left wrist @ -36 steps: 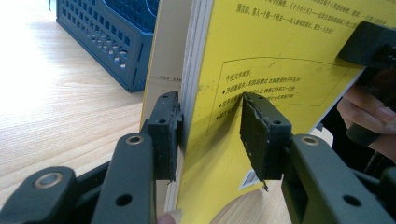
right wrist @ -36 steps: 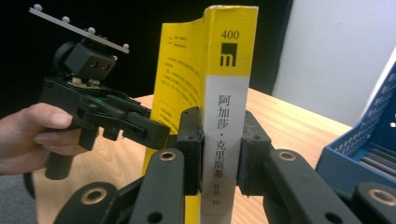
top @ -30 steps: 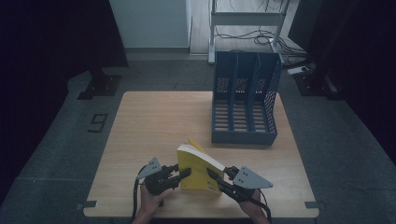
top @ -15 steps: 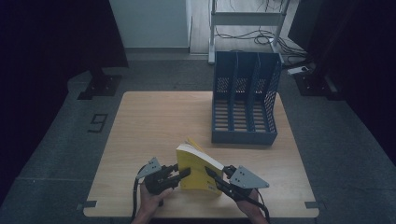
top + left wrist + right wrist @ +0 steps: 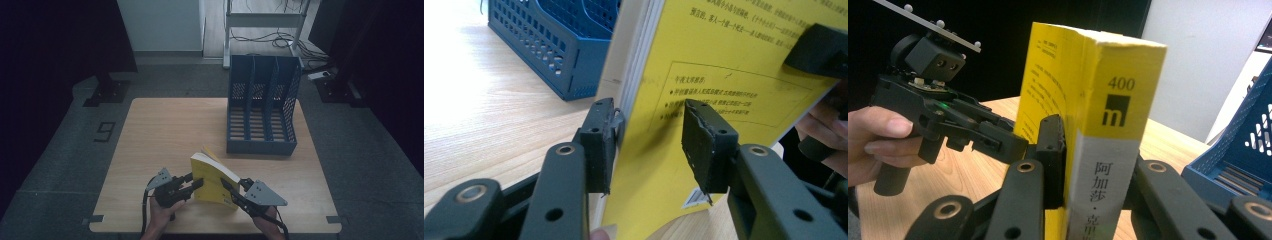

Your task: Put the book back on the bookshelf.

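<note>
Right gripper view: right gripper (image 5: 1093, 200) squeezes the yellow book (image 5: 1098, 125) by its spine to keep it standing; left gripper (image 5: 649, 145) has just loosened, jaws half open around the cover, not pressing

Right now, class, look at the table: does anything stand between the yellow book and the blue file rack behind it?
Nothing visible does. The yellow book stands upright, with the right gripper clamped on its spine. Bare table lies between it and the blue file rack, whose slots look empty from above.
</note>
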The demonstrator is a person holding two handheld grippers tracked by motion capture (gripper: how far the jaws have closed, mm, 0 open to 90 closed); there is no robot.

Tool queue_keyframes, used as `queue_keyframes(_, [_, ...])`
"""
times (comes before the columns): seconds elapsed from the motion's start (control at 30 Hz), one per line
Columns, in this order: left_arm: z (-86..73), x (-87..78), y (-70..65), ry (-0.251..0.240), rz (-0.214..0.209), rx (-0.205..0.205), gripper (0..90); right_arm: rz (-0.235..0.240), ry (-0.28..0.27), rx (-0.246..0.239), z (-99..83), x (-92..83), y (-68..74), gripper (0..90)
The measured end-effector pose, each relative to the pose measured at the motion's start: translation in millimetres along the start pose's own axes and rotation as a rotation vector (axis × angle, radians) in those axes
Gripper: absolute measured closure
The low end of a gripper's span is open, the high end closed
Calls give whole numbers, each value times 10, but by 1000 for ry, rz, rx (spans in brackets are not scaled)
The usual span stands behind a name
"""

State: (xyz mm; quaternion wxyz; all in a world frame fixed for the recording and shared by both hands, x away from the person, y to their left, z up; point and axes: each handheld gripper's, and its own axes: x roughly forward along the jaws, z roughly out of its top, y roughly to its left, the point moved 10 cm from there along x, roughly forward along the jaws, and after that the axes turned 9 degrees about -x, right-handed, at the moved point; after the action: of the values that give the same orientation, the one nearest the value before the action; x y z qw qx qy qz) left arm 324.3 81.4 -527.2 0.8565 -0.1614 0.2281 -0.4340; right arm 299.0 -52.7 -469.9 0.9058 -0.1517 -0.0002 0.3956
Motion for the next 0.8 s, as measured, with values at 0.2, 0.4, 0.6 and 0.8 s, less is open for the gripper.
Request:
queue_keyframes(0.2, [-11,16,-3,3,1,4,576,42,1,5,5,-34,7,729])
queue_keyframes(0.4, [-11,18,-33,1,-22,2,573,72,-12,3,35,-20,59,704])
queue_keyframes(0.6, [-12,20,-38,1,-24,-3,571,71,20,-5,-2,77,116,688])
queue_keyframes(0.8, [-18,25,-34,5,-20,-2,566,58,27,19,-16,96,101,726])
